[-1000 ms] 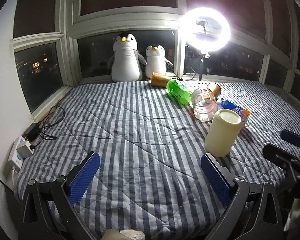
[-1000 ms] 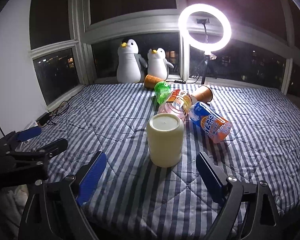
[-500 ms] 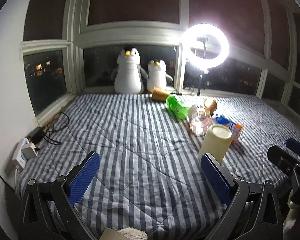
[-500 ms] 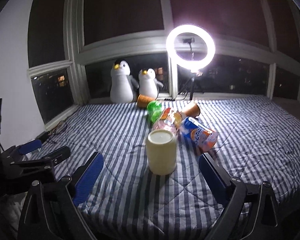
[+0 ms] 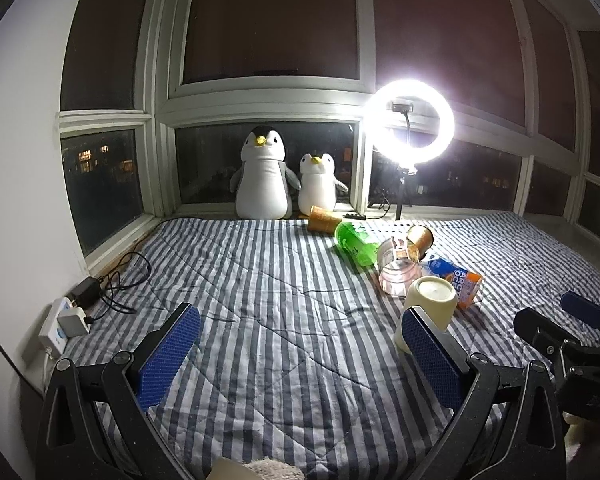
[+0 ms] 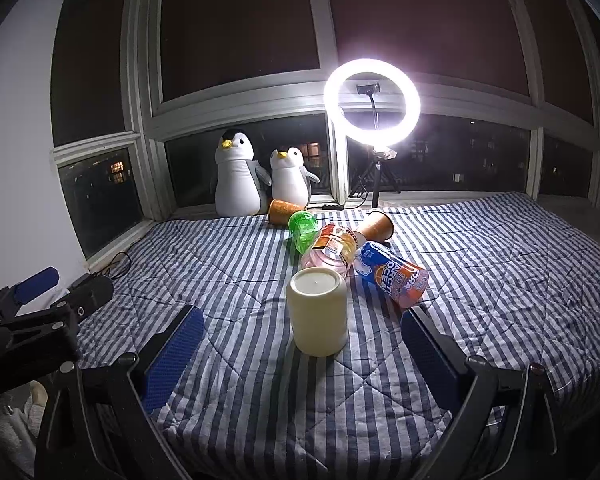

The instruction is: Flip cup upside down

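Note:
A cream cup (image 6: 319,312) stands on the striped bedspread with its flat closed end up. It also shows in the left wrist view (image 5: 430,308), partly behind my left gripper's right finger. My right gripper (image 6: 300,354) is open and empty, its blue pads either side of the cup and nearer the camera, not touching it. My left gripper (image 5: 300,354) is open and empty over bare bedspread, to the left of the cup. Each gripper shows at the edge of the other's view.
Behind the cup lie a pink jar (image 6: 330,254), a green bottle (image 6: 303,230), a blue and orange can (image 6: 396,274) and two orange paper cups (image 6: 374,226). Two plush penguins (image 6: 236,180) and a lit ring light (image 6: 372,104) stand at the window. A power strip with cables (image 5: 66,320) lies left.
Both grippers have drawn back and tilted up, so the cup looks smaller and farther. The cup and the clutter have not moved. Both grippers stay open.

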`<action>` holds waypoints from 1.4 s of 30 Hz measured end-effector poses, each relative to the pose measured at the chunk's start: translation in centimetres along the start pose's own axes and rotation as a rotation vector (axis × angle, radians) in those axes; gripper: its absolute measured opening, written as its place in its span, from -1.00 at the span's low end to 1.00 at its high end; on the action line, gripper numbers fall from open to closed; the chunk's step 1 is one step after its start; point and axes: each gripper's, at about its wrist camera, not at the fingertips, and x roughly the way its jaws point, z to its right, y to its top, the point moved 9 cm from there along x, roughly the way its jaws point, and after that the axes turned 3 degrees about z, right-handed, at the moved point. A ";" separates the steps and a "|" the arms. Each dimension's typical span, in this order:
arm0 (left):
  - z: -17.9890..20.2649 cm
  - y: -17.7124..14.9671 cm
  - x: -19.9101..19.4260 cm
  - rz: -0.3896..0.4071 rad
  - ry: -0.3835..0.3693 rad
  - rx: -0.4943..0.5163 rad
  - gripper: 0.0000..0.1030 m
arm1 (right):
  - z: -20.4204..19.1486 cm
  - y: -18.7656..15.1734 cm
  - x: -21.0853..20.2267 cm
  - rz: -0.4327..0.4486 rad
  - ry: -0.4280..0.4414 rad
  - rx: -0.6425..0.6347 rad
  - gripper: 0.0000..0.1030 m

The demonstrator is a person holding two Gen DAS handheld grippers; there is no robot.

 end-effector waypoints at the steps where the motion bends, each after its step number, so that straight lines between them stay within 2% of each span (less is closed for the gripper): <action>1: 0.0 0.0 0.0 0.000 -0.002 -0.001 0.99 | 0.0 0.0 0.0 0.000 -0.001 -0.001 0.90; 42: 0.1 0.2 0.3 0.003 0.003 0.000 0.99 | 0.4 0.0 0.5 0.001 -0.009 -0.001 0.90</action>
